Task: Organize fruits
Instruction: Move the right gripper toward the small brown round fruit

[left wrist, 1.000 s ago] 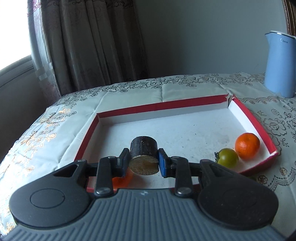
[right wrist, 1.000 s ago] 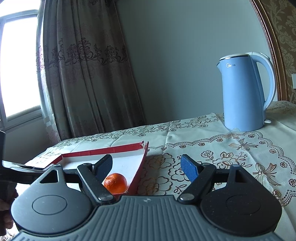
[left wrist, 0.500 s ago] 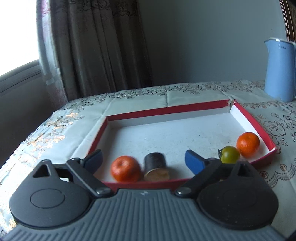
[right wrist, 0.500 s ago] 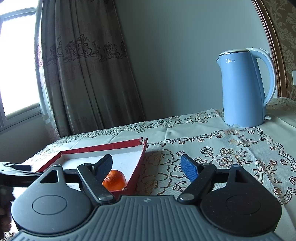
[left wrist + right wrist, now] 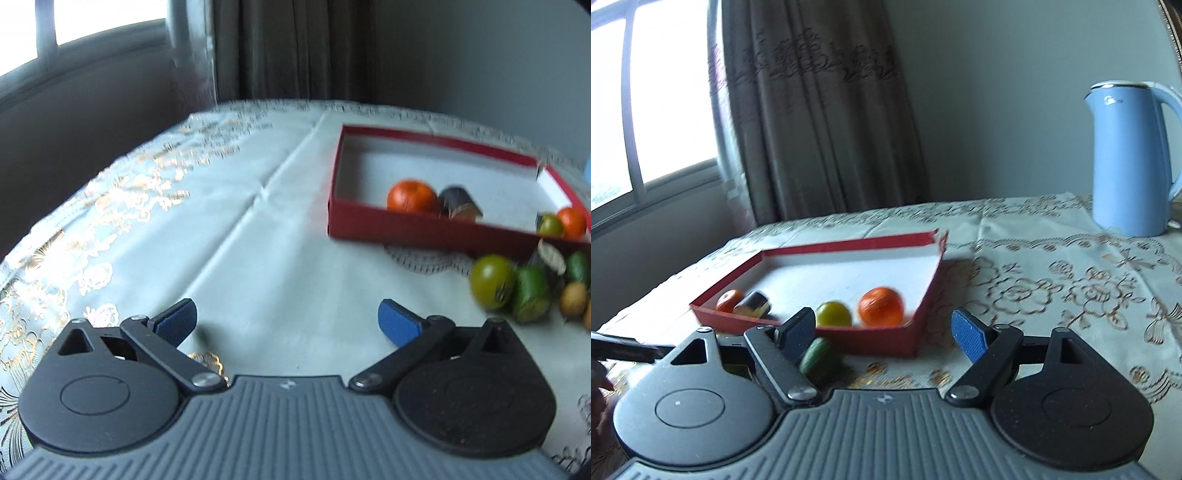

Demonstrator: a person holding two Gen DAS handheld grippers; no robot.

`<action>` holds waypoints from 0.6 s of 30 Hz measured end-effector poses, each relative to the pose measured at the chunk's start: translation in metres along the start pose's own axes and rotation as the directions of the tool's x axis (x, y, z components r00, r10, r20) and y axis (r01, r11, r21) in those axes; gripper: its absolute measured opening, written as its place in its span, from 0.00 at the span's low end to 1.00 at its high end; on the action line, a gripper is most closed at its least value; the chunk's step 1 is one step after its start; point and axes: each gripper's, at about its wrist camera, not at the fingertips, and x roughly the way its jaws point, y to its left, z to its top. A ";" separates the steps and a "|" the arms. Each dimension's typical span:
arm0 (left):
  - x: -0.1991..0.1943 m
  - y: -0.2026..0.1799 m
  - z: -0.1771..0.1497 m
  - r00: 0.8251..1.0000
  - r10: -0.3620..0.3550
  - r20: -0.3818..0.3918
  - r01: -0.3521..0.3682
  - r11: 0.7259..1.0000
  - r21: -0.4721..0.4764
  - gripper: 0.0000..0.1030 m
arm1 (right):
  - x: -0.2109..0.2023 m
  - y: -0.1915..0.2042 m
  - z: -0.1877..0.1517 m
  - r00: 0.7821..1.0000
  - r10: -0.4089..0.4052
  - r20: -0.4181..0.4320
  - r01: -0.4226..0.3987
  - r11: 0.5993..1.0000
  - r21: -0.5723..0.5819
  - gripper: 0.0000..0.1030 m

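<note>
Pale, flower-patterned cloth covers the table (image 5: pixel 258 229), with a curtain (image 5: pixel 820 110) and a window (image 5: pixel 653 92) seen behind it and a blue kettle (image 5: pixel 1126 162) stood well apart at the far right. A shallow red box (image 5: pixel 424 225) is set on the cloth. Inside it, against the near wall, an orange (image 5: pixel 412 195) is seen touching a dark cylinder (image 5: pixel 460 203) that lies on its side; toward the other near corner a green tomato (image 5: pixel 833 314) is lodged just beside a second orange (image 5: pixel 881 306).

Outside the box, near its front wall, a loose cluster is found — a larger green tomato (image 5: pixel 493 282), a green cut piece (image 5: pixel 532 299) touching it, and further small items that are too blurred to be named.

The left gripper (image 5: pixel 286 323) is held over bare cloth, its jaws having just been opened wide, with nothing between them. The right gripper (image 5: pixel 882 332) is held with its jaws parted — only cloth and the box's near corner are seen in the gap. A small green fruit (image 5: pixel 818 356) lies just below its left finger.
</note>
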 end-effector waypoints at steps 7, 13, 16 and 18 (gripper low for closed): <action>-0.002 0.005 -0.006 1.000 -0.021 -0.006 0.020 0.999 -0.025 1.00 | -0.003 0.030 -0.015 0.996 0.016 -0.083 -0.023 0.996 -0.086 0.79; -0.003 0.005 -0.006 1.000 -0.020 -0.006 0.020 1.000 -0.022 1.00 | 0.002 0.069 -0.028 0.991 -0.028 -0.133 -0.013 0.955 -0.296 0.79; -0.001 0.005 -0.005 1.000 -0.020 -0.007 0.020 1.000 -0.022 1.00 | 0.008 0.078 -0.031 0.986 -0.048 -0.161 -0.012 0.937 -0.349 0.78; -0.002 0.005 -0.005 1.000 -0.020 -0.007 0.020 1.000 -0.022 1.00 | 0.012 0.080 -0.032 0.982 -0.044 -0.186 -0.027 0.933 -0.359 0.65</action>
